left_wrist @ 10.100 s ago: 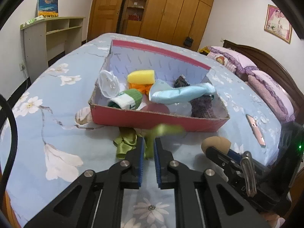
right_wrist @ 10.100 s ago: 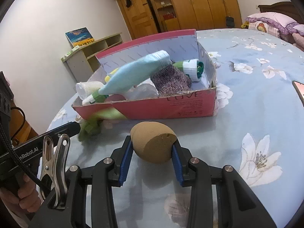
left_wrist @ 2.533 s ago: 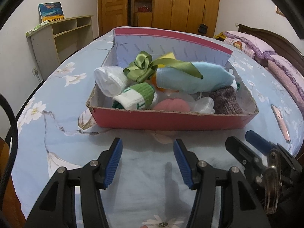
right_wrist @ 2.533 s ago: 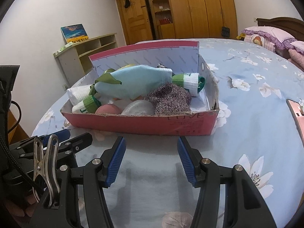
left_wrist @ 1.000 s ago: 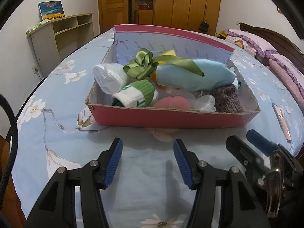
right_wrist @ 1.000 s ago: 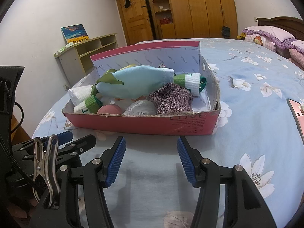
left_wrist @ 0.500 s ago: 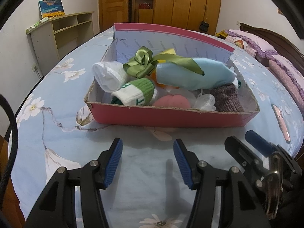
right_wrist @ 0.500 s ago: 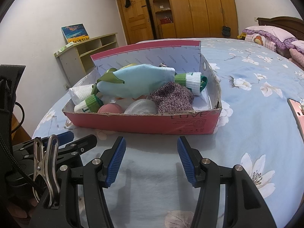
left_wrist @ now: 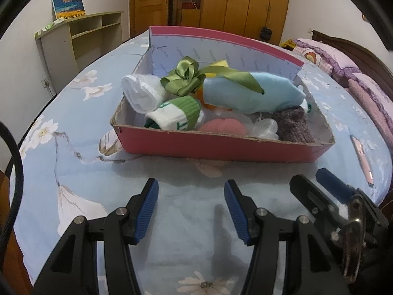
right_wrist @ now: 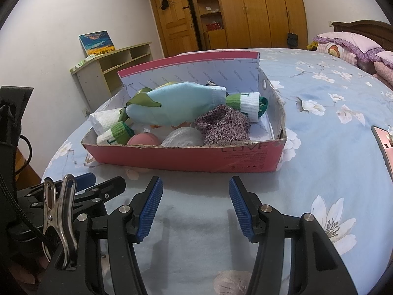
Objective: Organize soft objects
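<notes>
Bed (left_wrist: 73, 162), filled box (left_wrist: 221, 150) beyond hand-held grippers (left_wrist: 190, 204)

A pink phone (left_wrist: 361, 156) is lying on the floral bedsheet (left_wrist: 81, 169). A painting (right_wrist: 97, 42) is leaning atop the shelf unit (right_wrist: 108, 70), near wooden wardrobes (right_wrist: 248, 9).

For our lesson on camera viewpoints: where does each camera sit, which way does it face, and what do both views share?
Left wrist: sits on the left tongs, looking forward and down over the bed at the pink box; the right tongs show lower right.
Right wrist: sits on the right tongs, facing the same box; the left tongs show lower left.
Shared: box, light blue sock, floral bedsheet.
</notes>
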Demonstrator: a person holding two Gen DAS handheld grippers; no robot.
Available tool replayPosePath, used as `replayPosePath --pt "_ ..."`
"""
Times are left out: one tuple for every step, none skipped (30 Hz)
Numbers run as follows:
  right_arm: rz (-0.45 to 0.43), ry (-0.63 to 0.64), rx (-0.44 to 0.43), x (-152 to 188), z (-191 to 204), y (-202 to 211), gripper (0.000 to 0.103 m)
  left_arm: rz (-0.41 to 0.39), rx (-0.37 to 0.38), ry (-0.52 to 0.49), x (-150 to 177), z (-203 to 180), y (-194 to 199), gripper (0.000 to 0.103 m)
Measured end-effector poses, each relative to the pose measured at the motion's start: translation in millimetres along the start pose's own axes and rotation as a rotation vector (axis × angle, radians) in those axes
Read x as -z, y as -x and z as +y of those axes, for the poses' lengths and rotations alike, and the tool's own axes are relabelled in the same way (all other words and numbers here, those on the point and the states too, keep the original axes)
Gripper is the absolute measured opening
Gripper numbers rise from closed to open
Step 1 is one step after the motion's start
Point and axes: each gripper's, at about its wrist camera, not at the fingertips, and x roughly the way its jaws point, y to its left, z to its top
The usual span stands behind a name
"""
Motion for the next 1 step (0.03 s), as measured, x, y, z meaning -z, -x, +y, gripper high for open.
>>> replayPosePath --pt "-0.003 0.001 -0.002 0.2 1.4 1.7 0.058 0.000 0.004 0.002 0.9 -0.2 1.8 0.059"
